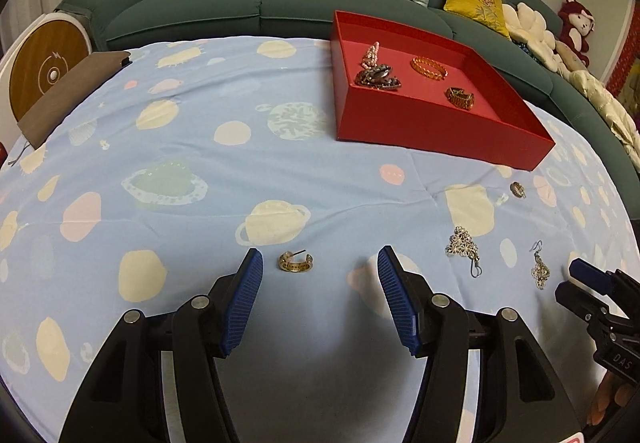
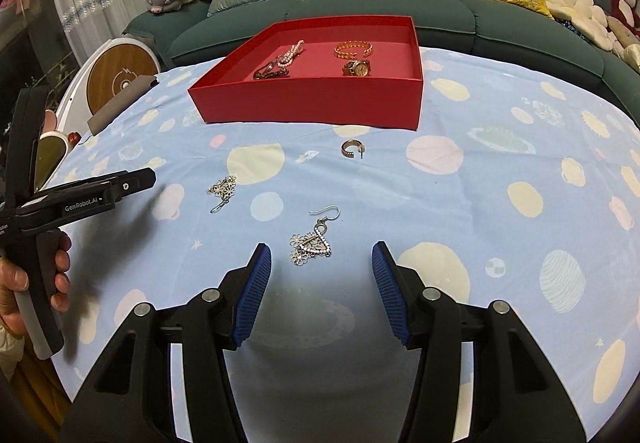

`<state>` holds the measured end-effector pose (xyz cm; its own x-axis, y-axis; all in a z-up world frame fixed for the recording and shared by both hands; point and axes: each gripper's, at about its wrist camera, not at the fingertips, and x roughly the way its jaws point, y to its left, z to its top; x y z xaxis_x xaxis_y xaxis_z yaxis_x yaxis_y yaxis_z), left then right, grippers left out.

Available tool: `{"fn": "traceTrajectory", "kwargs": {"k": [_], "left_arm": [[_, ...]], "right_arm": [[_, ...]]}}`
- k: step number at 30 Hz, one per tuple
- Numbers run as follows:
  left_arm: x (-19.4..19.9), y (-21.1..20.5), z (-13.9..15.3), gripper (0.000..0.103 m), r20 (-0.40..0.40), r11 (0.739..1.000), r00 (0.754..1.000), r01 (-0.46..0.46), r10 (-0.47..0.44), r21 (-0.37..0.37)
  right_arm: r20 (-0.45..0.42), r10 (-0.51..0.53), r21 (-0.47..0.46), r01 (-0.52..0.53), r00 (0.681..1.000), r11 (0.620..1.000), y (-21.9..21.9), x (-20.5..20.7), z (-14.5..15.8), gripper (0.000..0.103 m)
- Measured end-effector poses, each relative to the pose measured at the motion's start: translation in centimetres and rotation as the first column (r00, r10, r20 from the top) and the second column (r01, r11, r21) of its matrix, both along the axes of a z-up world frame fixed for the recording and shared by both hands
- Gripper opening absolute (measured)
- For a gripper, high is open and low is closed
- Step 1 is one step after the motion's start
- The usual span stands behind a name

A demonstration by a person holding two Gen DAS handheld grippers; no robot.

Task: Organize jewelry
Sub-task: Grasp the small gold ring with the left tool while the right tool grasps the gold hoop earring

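Left wrist view, left gripper [image 1: 320, 263] wide open, empty, gold hoop earring [image 1: 295, 262] between fingers

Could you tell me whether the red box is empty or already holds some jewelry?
Not empty. The red box holds a gold bracelet, a watch, pink beads and a dark chain; earrings remain outside on the cloth.

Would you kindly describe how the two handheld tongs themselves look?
Both the left tongs and the right tongs share one build: black plastic arms with silver pivot rivets and blue ribbed pads. White "GenRobot.AI" lettering marks the left body. No cables show.
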<state>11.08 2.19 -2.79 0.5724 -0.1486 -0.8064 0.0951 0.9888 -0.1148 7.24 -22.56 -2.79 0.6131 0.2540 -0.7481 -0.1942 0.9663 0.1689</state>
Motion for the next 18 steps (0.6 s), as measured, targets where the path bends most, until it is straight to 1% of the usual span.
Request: {"fn": "traceTrajectory", "kwargs": {"k": [1, 2, 5, 6, 7, 13, 18], "left_arm": [[0.1, -0.1, -0.3, 0.055, -0.004, 1.0, 1.0, 0.0, 0.0, 0.008], [0.0, -0.2, -0.3, 0.052, 0.011, 1.0, 1.0, -0.002, 0.002, 0.022], [0.0, -0.5, -0.2, 0.03, 0.02, 0.999, 1.0, 0.016, -0.017, 0.03], [0.1, -0.5, -0.2, 0.017, 0.014, 1.0, 1.0, 0.025, -0.025, 0.019], [0.1, -0.6, -0.2, 0.014, 0.009, 1.0, 1.0, 0.03, -0.03, 0.009], [-0.1, -0.9, 0.0, 0.014, 0.015, 0.999, 0.999, 0.047, -0.046, -0.009], [-0.2, -0.5, 0.4, 0.014, 0.02, 0.999, 0.999, 0.044, -0.043, -0.027]], "right_arm": [[-0.004, -0.001, 0.0, 0.001, 1.0, 1.0, -0.1, 0.0, -0.2, 0.051], [-0.007, -0.002, 0.0, 0.002, 1.0, 1.0, -0.2, 0.1, -0.3, 0.051], [-0.015, -0.007, 0.004, 0.007, 1.0, 1.0, -0.4, 0.5, -0.4, 0.051], [-0.014, -0.01, 0.006, 0.01, 1.0, 1.0, -0.4, 0.8, -0.4, 0.051], [-0.011, -0.013, 0.009, 0.013, 1.0, 1.0, -0.4, 1.1, -0.3, 0.051], [0.018, -0.031, 0.006, 0.031, 0.999, 0.999, 0.1, 3.3, 0.3, 0.051], [0.028, -0.055, -0.006, 0.055, 0.998, 0.998, 0.2, 5.5, 0.1, 0.051]]}}
